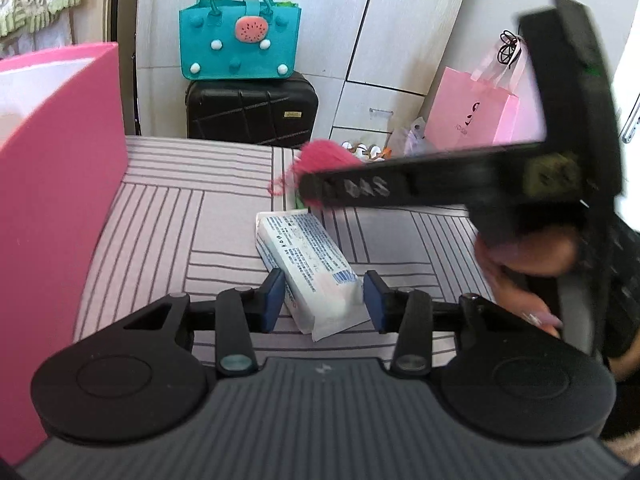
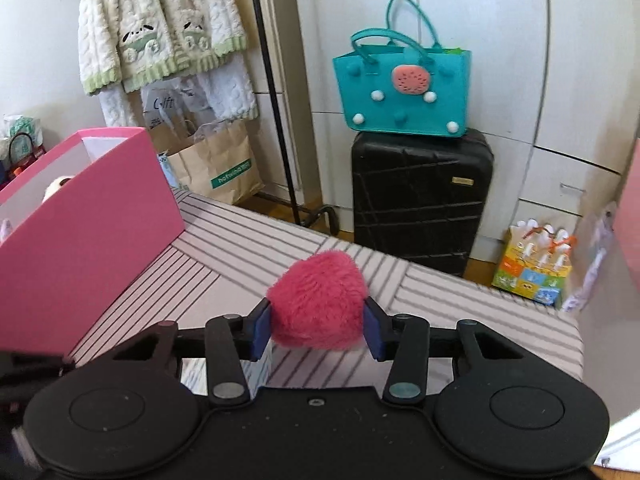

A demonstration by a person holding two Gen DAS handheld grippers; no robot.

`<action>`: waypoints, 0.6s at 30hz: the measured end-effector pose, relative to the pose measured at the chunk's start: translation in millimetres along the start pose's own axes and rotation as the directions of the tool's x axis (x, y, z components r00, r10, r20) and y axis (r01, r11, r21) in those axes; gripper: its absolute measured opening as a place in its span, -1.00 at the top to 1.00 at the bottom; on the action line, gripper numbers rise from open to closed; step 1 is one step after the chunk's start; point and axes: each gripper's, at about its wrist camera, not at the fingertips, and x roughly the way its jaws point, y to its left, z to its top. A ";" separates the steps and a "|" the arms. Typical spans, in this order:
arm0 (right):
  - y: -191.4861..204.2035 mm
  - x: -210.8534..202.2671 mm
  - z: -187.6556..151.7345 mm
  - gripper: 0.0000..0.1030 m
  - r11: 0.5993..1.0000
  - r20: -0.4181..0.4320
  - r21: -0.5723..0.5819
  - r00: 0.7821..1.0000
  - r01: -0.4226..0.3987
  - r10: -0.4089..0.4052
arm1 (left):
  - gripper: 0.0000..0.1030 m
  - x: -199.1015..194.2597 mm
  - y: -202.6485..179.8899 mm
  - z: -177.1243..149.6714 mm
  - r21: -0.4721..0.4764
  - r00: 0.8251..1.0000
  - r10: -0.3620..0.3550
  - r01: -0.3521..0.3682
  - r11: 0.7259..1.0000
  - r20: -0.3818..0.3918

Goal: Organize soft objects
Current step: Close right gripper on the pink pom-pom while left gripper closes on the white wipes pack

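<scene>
A: Start at the left. What is there?

B: A pink box stands at the left edge of a striped bed, open at the top. In the right wrist view something pale shows inside it, too hidden to name.

A: And the left tool?

B: It points down at the bed. A white tissue pack lies flat between its blue pads. The left pad touches the pack's side; the right pad sits at the pack's corner. The jaws stand narrow, closed onto the pack.

A: Is the pack lifted?

B: I cannot tell; it looks to lie on the bed.

A: Further right?

B: The right tool, blurred in the left wrist view, reaches across above the pack, with a hand on its grip. Its own view shows a pink fluffy ball between its pads, both pads against the fur, so it has hold of the ball. The ball sits over the bed, right of the box and well apart from it.

A: And behind the bed?

B: A black suitcase with a teal bag on top, in front of white cupboards. A pink paper bag stands at the right. A cream knitted garment hangs at the far left, above a brown paper bag.
</scene>
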 end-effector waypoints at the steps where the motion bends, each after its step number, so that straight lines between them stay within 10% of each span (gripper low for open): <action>1: 1.2 -6.3 -2.9 0.00 1.000 -0.001 0.007 1.000 -0.001 0.001 | 0.21 -2.0 0.8 0.6 -0.001 1.000 -0.007 0.007 1.000 -0.002; 18: 30.4 -75.0 -35.4 0.01 0.996 0.028 0.076 0.998 0.045 -0.047 | 0.24 -43.0 17.9 -12.9 -0.040 0.995 -0.100 0.099 0.994 -0.030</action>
